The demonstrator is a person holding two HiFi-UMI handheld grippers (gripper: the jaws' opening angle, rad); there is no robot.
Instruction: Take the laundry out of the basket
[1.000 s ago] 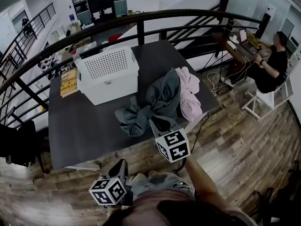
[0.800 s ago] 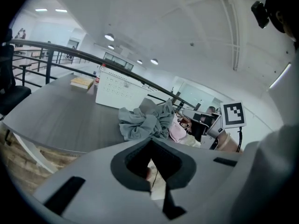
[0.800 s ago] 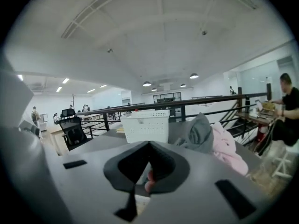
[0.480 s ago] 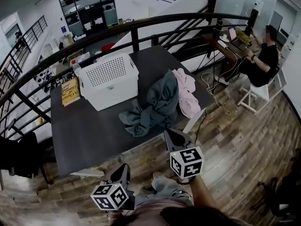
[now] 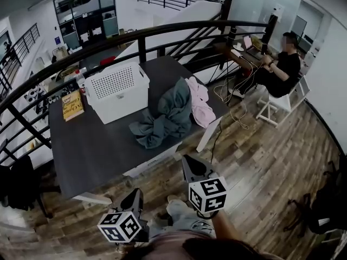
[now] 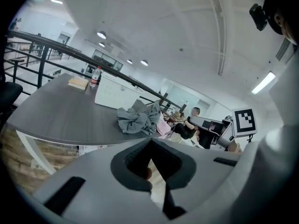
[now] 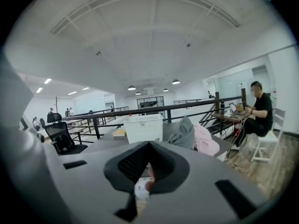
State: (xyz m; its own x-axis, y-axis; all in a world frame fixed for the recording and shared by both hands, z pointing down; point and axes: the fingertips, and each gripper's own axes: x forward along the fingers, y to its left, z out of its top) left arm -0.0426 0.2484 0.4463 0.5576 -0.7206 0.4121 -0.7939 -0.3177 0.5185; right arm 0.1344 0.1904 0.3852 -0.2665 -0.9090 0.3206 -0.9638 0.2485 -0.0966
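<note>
The white perforated basket (image 5: 116, 91) stands on the dark table (image 5: 92, 150), towards its back. To its right a grey garment (image 5: 162, 118) and a pink garment (image 5: 199, 103) lie heaped on the tabletop, outside the basket. Both grippers hang over the wooden floor, short of the table's near edge. My right gripper (image 5: 190, 164) is shut with nothing in it, and so is my left gripper (image 5: 134, 195). The right gripper view looks over its closed tips (image 7: 149, 146) at the basket (image 7: 144, 127) and the grey garment (image 7: 184, 133). The left gripper view shows the heap (image 6: 138, 120) beyond its jaws (image 6: 152, 141).
A yellow book (image 5: 71, 104) and a bottle (image 5: 81, 79) sit left of the basket. A black railing (image 5: 162, 31) curves behind the table. A black chair (image 5: 21, 180) stands at the left. A person (image 5: 282, 69) sits at a desk at the far right, with cables on the floor nearby.
Both grippers have drawn back from the table and a little upward. The right one has left the grey garment. The whole view has backed off, so the table looks smaller.
</note>
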